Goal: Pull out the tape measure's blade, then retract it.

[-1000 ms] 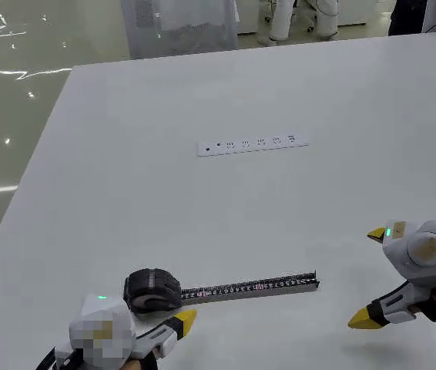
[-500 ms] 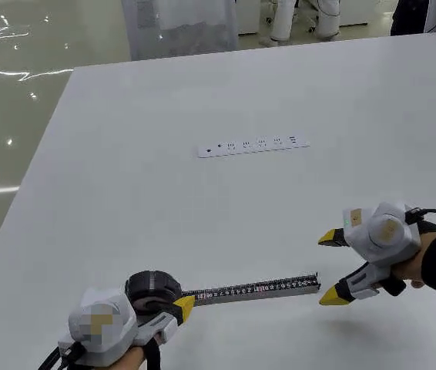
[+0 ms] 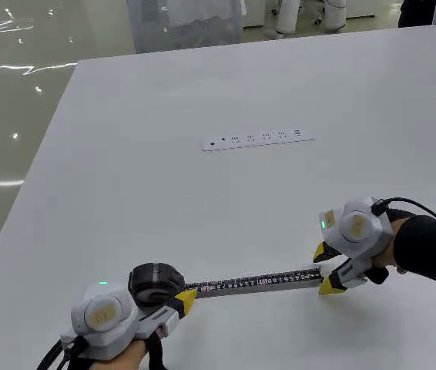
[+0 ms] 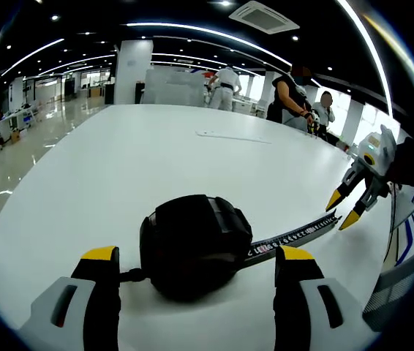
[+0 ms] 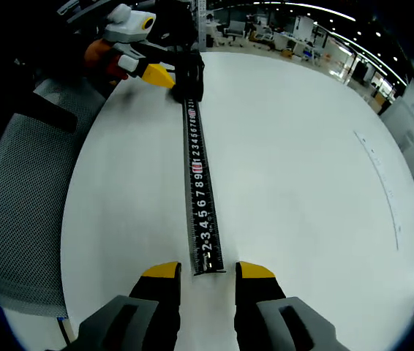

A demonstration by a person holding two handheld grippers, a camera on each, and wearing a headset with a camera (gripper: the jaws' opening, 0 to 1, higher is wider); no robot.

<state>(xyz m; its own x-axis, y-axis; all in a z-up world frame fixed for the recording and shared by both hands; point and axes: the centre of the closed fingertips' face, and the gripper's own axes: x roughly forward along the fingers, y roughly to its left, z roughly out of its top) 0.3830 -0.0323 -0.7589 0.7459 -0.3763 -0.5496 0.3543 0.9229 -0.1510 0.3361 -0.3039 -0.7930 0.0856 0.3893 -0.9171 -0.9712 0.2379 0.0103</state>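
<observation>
The blade (image 5: 198,183) runs straight ahead of our right gripper (image 5: 208,272), its tip between parted, empty jaws; our left gripper (image 4: 198,256) flanks the case (image 4: 192,241), jaws wide, not touching.

The long black tape-measure blade (image 5: 198,191) carries white numerals: 2, 3, 4, 5, 6, 7, 8, 9 run up from its end, then comes a red mark. No other text is readable.

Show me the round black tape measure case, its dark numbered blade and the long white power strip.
Round black tape measure case (image 3: 156,282), head view: top of the housing.
Dark numbered blade (image 5: 200,197), right gripper view: middle of the strip.
Long white power strip (image 3: 258,139), head view: its middle sockets.
</observation>
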